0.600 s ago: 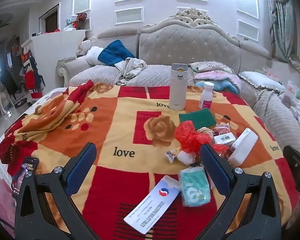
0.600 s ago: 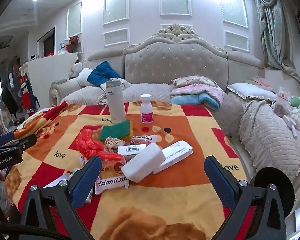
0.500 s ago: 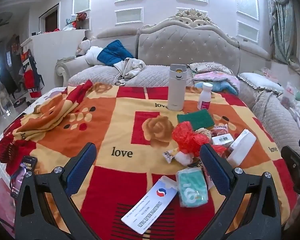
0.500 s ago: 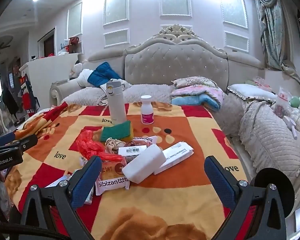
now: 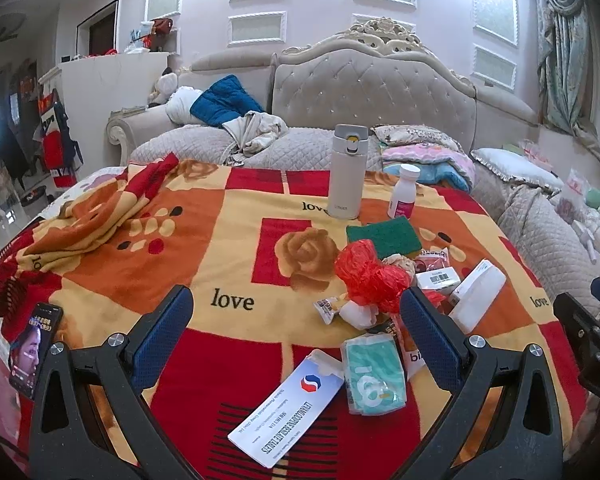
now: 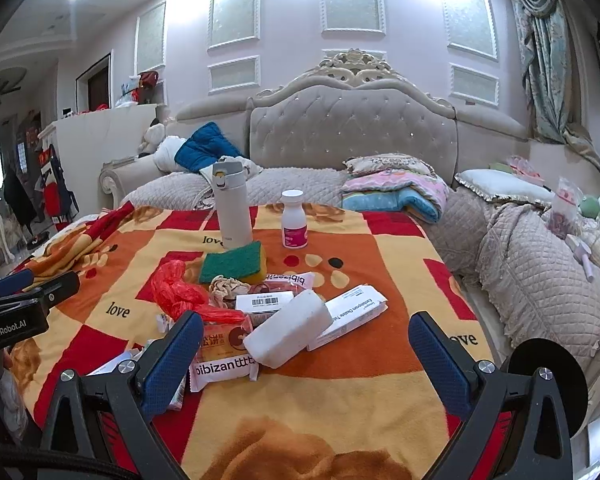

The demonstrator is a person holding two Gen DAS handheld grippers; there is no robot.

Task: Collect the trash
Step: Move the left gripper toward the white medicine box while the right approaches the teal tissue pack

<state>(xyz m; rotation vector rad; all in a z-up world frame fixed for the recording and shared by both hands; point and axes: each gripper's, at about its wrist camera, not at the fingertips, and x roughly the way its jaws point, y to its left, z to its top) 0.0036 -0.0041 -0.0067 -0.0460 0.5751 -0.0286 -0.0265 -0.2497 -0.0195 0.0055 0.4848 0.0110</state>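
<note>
Looking along the left gripper [image 5: 296, 320], we see its jaws spread wide with nothing between them, above the near part of a patterned blanket [image 5: 228, 240] that covers the table. The right gripper [image 6: 306, 346] is just as wide and empty, over the near right part of the same blanket.

The trash lies in a heap right of the blanket's middle: a red bag [image 5: 370, 276], a crumpled paper [image 6: 226, 288], a labelled box [image 6: 264, 302], a white block [image 6: 288, 334], a long carton [image 6: 354, 316] and a snack wrapper [image 6: 222, 360]. Toward the far edge stand a flask [image 5: 348, 172] and a pill bottle [image 5: 404, 192], with a green sponge [image 5: 384, 234] just in front of them.

Only the left view shows a teal pack [image 5: 374, 376] and a white-and-blue box [image 5: 288, 404] near the front edge, a small sachet [image 5: 328, 308] beside the red bag, and a phone [image 5: 34, 350] at the near left corner. There the white block and carton are partly hidden behind the right finger [image 5: 428, 328].

Only the right view shows the wrapper's lettering and the carton in full. It also catches the left gripper at its left border, while the left view catches part of the right gripper at its right border.

Behind the table both views show a quilted sofa [image 6: 352, 132] with folded bedding [image 6: 396, 192].
</note>
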